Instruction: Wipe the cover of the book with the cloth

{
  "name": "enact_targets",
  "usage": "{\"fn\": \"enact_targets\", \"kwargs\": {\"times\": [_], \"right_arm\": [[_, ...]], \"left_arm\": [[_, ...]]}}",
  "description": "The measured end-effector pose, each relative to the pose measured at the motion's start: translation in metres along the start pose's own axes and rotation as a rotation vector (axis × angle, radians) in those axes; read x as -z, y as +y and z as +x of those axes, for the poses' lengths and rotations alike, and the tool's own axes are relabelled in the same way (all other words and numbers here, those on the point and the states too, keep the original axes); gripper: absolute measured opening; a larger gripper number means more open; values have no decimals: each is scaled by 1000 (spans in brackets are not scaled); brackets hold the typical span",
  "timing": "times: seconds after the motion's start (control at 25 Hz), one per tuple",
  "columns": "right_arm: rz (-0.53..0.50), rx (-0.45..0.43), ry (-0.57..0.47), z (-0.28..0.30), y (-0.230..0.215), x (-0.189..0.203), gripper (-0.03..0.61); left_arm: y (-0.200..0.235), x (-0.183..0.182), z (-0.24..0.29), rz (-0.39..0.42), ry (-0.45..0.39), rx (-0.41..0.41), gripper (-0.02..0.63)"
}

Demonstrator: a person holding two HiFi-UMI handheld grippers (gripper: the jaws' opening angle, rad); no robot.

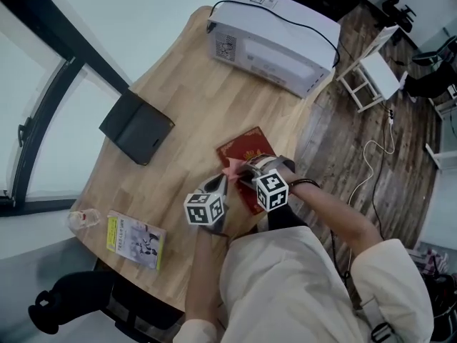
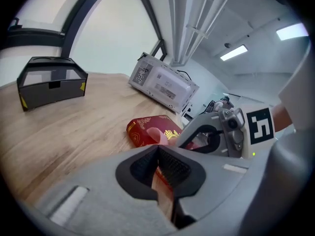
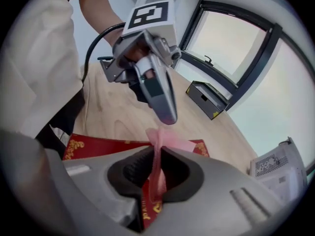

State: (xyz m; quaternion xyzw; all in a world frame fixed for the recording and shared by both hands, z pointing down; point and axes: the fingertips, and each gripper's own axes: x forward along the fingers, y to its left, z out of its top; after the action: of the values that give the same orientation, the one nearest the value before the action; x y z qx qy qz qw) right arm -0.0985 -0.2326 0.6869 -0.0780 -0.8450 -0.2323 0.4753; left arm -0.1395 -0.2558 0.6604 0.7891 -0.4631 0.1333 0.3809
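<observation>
A dark red book (image 1: 246, 147) with gold print lies on the wooden table (image 1: 186, 84), close to its right edge. Over the book's near end both grippers meet at a small pink cloth (image 1: 233, 167). My right gripper (image 3: 157, 156) is shut on the cloth (image 3: 165, 141), which runs up between its pads. The left gripper (image 3: 167, 119) pinches the cloth's upper end just above the book (image 3: 98, 146). In the left gripper view the left gripper (image 2: 157, 149) shows its jaws together, with the book (image 2: 142, 127) just beyond them.
A white boxy machine (image 1: 275, 45) with a black cable stands at the table's far end. A black open box (image 1: 136, 127) sits at the left. A thin yellow booklet (image 1: 136, 240) and a small glass (image 1: 84, 219) lie near the front left corner.
</observation>
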Motion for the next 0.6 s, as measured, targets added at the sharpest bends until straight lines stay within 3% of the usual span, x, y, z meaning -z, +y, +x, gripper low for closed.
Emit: {"fn": "enact_targets", "kwargs": {"times": [0.6], "right_arm": [[131,-175,-31,-38,110,-2,43]], "left_arm": [[-31,7,21,100,66,39,8]]}}
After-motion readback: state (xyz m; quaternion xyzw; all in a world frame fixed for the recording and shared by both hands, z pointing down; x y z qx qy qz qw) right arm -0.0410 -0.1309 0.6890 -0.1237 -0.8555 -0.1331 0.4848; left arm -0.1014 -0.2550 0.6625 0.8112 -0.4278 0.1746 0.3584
